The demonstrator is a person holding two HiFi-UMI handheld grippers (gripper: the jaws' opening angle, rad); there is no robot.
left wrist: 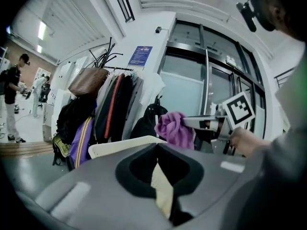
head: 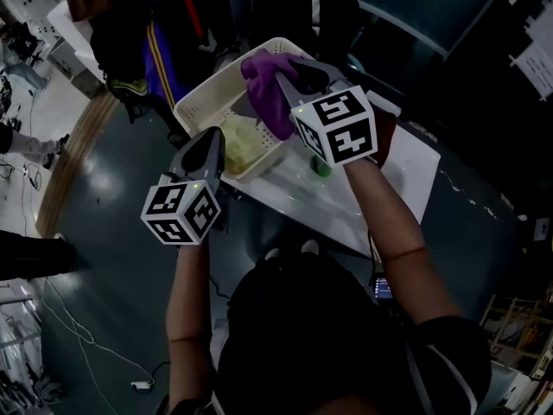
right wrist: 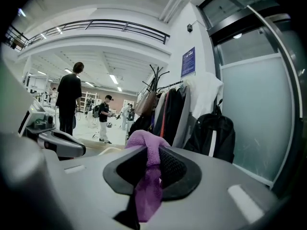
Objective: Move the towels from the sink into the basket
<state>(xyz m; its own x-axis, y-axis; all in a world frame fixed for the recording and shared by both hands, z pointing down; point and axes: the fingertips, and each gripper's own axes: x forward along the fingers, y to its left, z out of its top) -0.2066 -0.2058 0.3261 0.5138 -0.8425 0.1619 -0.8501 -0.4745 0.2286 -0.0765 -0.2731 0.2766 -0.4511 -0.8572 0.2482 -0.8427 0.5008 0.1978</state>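
Observation:
A white slatted basket (head: 200,102) stands at the far left end of a white table (head: 397,175). My right gripper (head: 281,76) is shut on a purple towel (head: 266,89), which hangs bunched over the basket's far side. In the right gripper view the purple towel (right wrist: 147,181) runs pinched between the jaws of that gripper (right wrist: 146,163). My left gripper (head: 216,138) is shut on a pale yellow towel (head: 240,141) that lies in the basket's near part. In the left gripper view the yellow towel (left wrist: 162,190) sits between the jaws, with the purple towel (left wrist: 174,128) beyond.
A small green object (head: 321,168) lies on the table beside the basket. Behind the basket a coat rack (left wrist: 108,107) carries jackets and bags. Glass doors (left wrist: 211,90) stand to its right. People (right wrist: 67,102) stand far off in the hall.

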